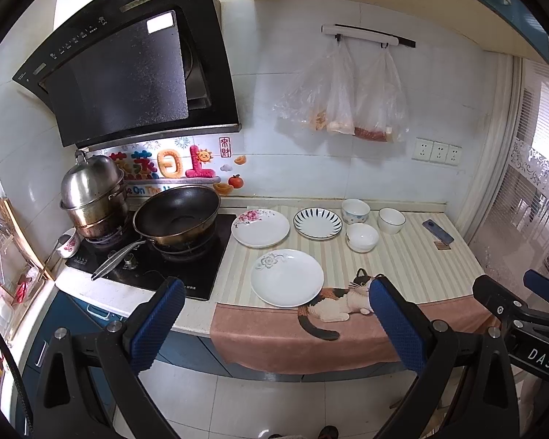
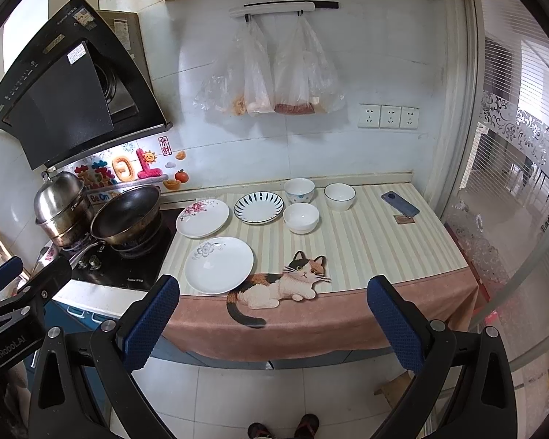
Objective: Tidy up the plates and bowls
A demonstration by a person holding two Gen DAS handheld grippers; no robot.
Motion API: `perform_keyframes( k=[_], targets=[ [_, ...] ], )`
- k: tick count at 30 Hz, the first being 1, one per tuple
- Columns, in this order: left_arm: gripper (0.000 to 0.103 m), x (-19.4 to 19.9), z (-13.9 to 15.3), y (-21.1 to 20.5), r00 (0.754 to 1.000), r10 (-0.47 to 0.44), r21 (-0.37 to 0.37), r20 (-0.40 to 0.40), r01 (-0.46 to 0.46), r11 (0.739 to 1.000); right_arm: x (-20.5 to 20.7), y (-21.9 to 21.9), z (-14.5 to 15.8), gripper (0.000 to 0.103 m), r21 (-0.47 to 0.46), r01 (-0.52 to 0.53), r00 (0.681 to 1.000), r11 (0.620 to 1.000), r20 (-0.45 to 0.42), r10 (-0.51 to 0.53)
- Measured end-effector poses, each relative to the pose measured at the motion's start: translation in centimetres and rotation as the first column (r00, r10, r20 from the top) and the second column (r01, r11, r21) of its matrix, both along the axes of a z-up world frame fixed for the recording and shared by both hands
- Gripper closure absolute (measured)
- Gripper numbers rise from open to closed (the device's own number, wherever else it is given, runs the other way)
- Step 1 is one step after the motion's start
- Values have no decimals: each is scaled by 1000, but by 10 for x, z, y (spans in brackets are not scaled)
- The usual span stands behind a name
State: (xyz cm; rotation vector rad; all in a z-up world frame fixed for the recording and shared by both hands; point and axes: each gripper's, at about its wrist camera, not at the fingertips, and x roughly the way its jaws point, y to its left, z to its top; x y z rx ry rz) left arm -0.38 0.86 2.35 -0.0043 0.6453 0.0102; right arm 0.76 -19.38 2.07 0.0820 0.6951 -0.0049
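Observation:
On the striped counter mat [image 1: 413, 267] lie three plates: a white plate with a grey flower [image 1: 287, 277] [image 2: 219, 265] nearest the front, a pink-flower plate [image 1: 260, 227] [image 2: 202, 218] behind it, and a blue-striped plate [image 1: 317, 223] [image 2: 258, 207]. Three bowls stand to their right: a patterned bowl [image 1: 355, 210] [image 2: 299, 190], a plain white bowl [image 1: 362, 237] [image 2: 301, 218] and a blue-rimmed bowl [image 1: 391, 220] [image 2: 339, 196]. My left gripper [image 1: 276, 314] and right gripper [image 2: 272, 311] hang open in front of the counter edge, holding nothing.
A gas hob [image 1: 146, 256] at the left carries a black wok [image 1: 177, 214] and a steel steamer pot [image 1: 91, 194], under a range hood [image 1: 128, 66]. A phone [image 2: 400, 203] lies at the mat's right end. Plastic bags [image 2: 271, 73] hang on the wall. A glass partition [image 2: 512, 183] stands right.

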Motion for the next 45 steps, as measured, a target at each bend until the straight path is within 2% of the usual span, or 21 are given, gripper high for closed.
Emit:
perform_keyframes(
  k=[24,32,37,42,45],
  targets=[
    [0,4,-4,-10,1000,-1,1,3,1,1000,3,-5,-2,0,4,1,1000,1000,-3,-1],
    [0,9,-13,-9,1000,-7,0,-7,7,1000,11,-1,-6,0,28,-1,1000,1000,-17,1],
    [0,14,-26,2,1000,-3,-5,-1,3,1000,21,11,-17,0,48,-4,999,999,-40,6],
    [0,37,-51,18,1000,-3,-22,29,4,1000,39,28,-39,0,66,-43,998,997,-37,45],
    [0,58,-70,27,999,13,-5,47,-12,1000,68,35,-62,0,57,-59,994,997,-89,64]
  ],
)
